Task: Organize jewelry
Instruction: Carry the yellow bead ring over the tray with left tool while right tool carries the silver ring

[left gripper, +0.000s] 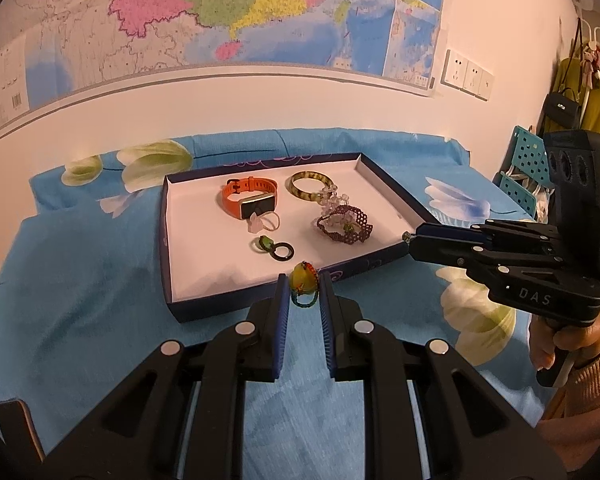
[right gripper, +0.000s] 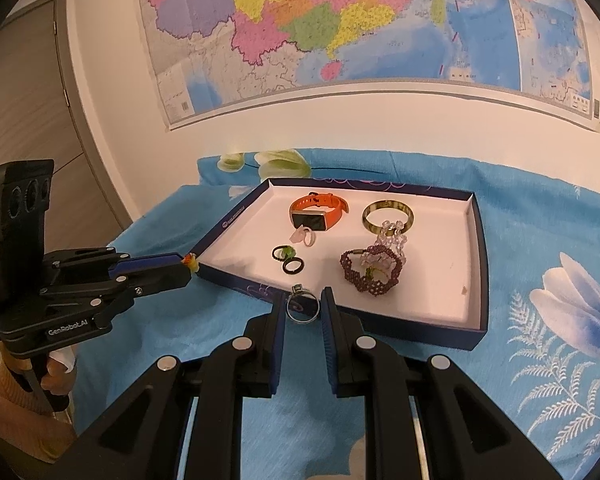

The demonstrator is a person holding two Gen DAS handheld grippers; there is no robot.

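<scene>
A large coloured map is hung on the pale wall. A blue floral cloth is spread below; a wooden door is seen at the left.

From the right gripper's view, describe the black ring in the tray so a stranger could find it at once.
On the blue floral cloth lies a shallow white-lined tray. Near its front left, below the orange watch, two small rings touch. The black ring is the plain dark band nearer the front edge; its neighbour, the green ring, carries a green stone.
</scene>
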